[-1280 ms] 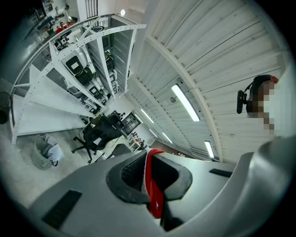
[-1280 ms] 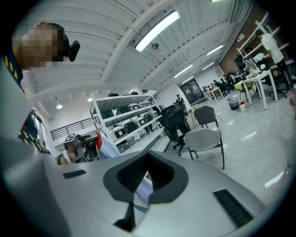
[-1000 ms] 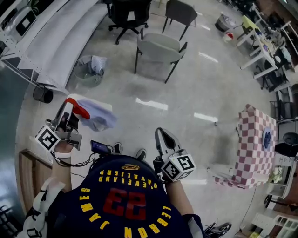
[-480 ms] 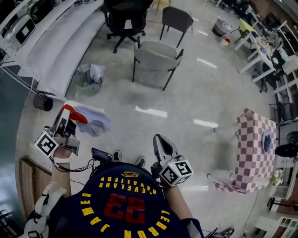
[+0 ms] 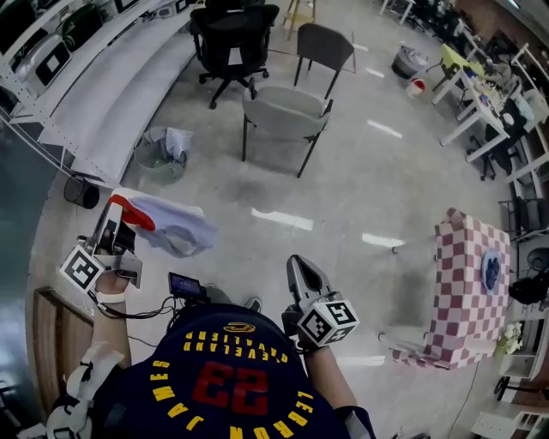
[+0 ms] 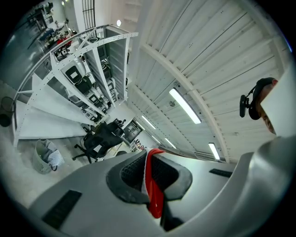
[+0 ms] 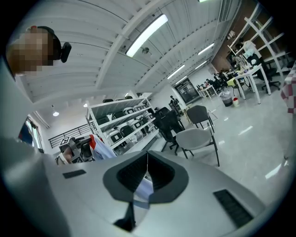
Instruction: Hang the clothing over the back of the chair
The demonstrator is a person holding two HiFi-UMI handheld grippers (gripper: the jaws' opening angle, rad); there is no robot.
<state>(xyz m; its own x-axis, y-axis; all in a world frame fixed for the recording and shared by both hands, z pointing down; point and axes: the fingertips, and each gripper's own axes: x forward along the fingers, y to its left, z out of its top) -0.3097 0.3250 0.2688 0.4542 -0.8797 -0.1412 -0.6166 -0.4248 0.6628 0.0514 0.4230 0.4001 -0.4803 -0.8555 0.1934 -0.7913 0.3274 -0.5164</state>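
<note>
The clothing (image 5: 171, 225), a pale garment with red trim, hangs from my left gripper (image 5: 116, 225) at the left of the head view. In the left gripper view its red edge (image 6: 155, 187) is pinched between the pads of that gripper (image 6: 149, 157). My right gripper (image 5: 298, 267) is shut in front of the person's body, and I see nothing held in it. Straight ahead on the floor stands the grey chair (image 5: 287, 116). The right gripper (image 7: 147, 159) view shows this chair (image 7: 196, 136) to the right and the held clothing (image 7: 99, 147) to the left.
A dark chair (image 5: 324, 43) and a black office chair (image 5: 232, 26) stand behind the grey one. A waste bin (image 5: 161, 147) and a long white bench (image 5: 103, 94) lie to the left. At the right is a checked table (image 5: 467, 274).
The grey chair has drawn nearer in the head view as the person moves forward. The clothing stays in the left gripper, swinging a little to the right.
</note>
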